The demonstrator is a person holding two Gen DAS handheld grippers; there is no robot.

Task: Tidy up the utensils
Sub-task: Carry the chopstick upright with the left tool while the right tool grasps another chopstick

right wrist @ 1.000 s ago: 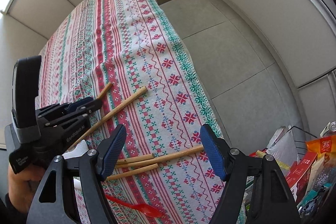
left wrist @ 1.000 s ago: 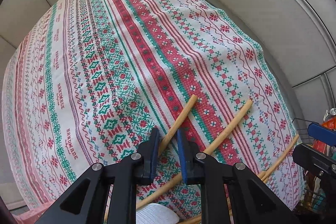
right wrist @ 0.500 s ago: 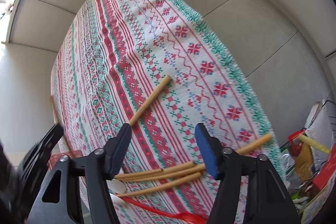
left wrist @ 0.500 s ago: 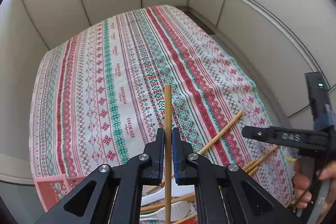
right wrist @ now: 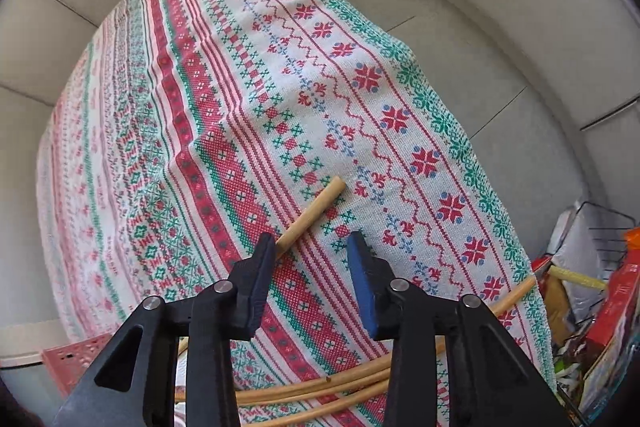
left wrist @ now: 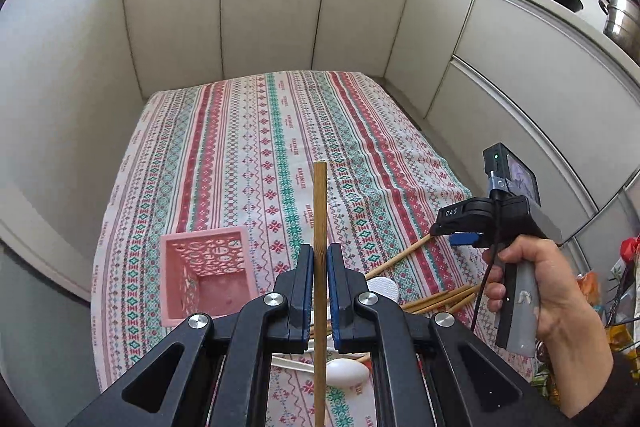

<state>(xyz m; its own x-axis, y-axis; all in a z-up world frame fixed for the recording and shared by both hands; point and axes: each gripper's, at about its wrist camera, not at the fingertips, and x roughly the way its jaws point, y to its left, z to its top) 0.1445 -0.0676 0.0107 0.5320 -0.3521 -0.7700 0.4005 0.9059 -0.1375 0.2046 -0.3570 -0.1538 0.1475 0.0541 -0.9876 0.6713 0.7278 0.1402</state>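
Over patterned tablecloth [left wrist: 260, 147], left claw [left wrist: 320, 267] clamps a chopstick [left wrist: 320, 211] (lower end cropped); right claw [right wrist: 312, 247] closing, empty.

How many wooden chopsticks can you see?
5 chopsticks: one clamped in the left gripper, one lying alone on the tablecloth, three bundled near its edge. More may be hidden.

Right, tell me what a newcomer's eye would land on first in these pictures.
First, the long wooden chopstick clamped upright in the left gripper, dead centre of the left wrist view. Beneath everything lies the red, green and white patterned tablecloth, with a pink perforated plastic basket near its left front. The right gripper, jaws just closing, is poised over another wooden chopstick lying on the cloth.
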